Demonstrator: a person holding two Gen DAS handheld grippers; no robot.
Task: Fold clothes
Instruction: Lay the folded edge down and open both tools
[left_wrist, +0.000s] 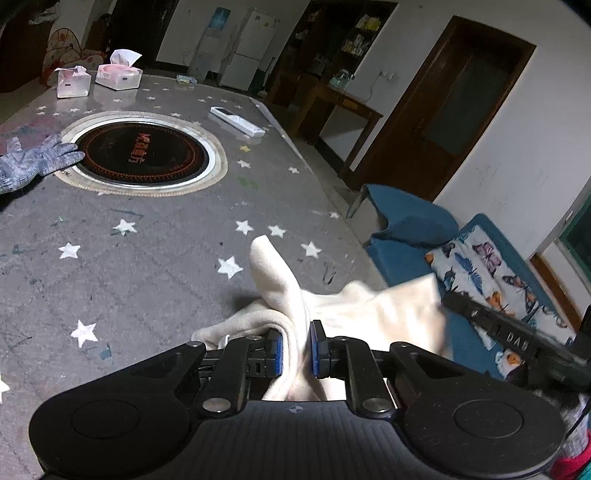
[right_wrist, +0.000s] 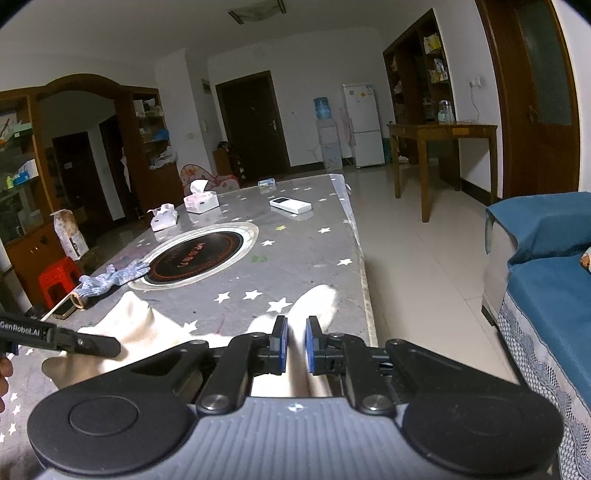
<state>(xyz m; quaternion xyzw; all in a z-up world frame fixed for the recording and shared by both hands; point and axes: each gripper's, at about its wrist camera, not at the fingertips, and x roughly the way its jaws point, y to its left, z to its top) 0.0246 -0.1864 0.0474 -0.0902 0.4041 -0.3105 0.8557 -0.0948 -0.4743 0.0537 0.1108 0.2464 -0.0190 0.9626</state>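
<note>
- Cream garment (left_wrist: 369, 306): soft, fleece-like, bunched at the near edge of the table (left_wrist: 147, 229). Part of it is lifted off the surface, the rest trails on the star-print cover.
- Progress, judged: no flat, squared-off fold shows anywhere on the cloth. It hangs in loose peaks between the two tools. That fits a garment being spread out to start, or one being carried over mid-fold; the pictures do not settle which. No finished stack is in view.
- Left gripper (left_wrist: 296, 349): blue pads drawn close together with a ridge of the cream cloth pinched between them. A flap stands up just ahead of the pads.
- Right gripper (right_wrist: 296, 345): pads likewise nearly together, a band of the same cloth running through the gap and out past the tips, motion-blurred at its far end.
- The two grips sit apart on the cloth, with slack fabric sagging between them.
- Further out on the table: a knit glove (left_wrist: 33, 158) touching the rim of the round inset cooktop (left_wrist: 147, 149), two tissue boxes (left_wrist: 118, 75), a white remote (left_wrist: 236, 121).
- Off the table to the right: a blue sofa (right_wrist: 546, 280).
</note>
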